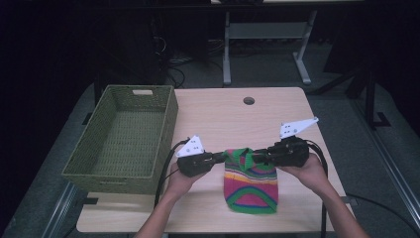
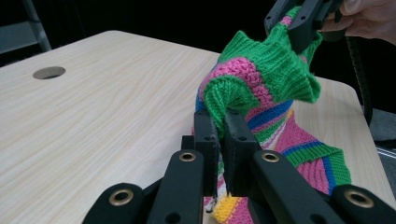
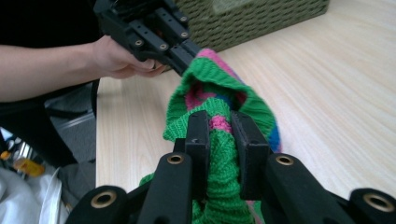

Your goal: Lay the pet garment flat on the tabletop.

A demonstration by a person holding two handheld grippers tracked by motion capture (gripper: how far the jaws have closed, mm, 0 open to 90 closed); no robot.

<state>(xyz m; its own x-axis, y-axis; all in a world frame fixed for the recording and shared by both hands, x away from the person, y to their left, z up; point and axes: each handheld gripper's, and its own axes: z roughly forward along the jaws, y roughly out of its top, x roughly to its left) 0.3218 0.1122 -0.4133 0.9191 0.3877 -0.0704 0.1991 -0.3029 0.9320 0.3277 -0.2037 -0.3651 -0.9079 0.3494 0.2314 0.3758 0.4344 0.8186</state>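
A striped knitted hat (image 1: 250, 187) in green, pink, blue and yellow lies near the table's front edge, its green ribbed rim lifted. My left gripper (image 1: 224, 156) is shut on the rim's left side; in the left gripper view its jaws pinch the green knit (image 2: 223, 107). My right gripper (image 1: 253, 157) is shut on the rim's right side, the green and pink fabric (image 3: 219, 122) squeezed between its jaws. The two grippers face each other across the hat's opening, a hand behind each. The hat's body (image 2: 308, 149) droops to the table.
A green woven basket (image 1: 126, 136) stands on the left part of the light wooden table (image 1: 223, 116), close to my left hand. A round cable hole (image 1: 248, 100) sits near the table's far edge. Black cables trail from both grippers toward the front.
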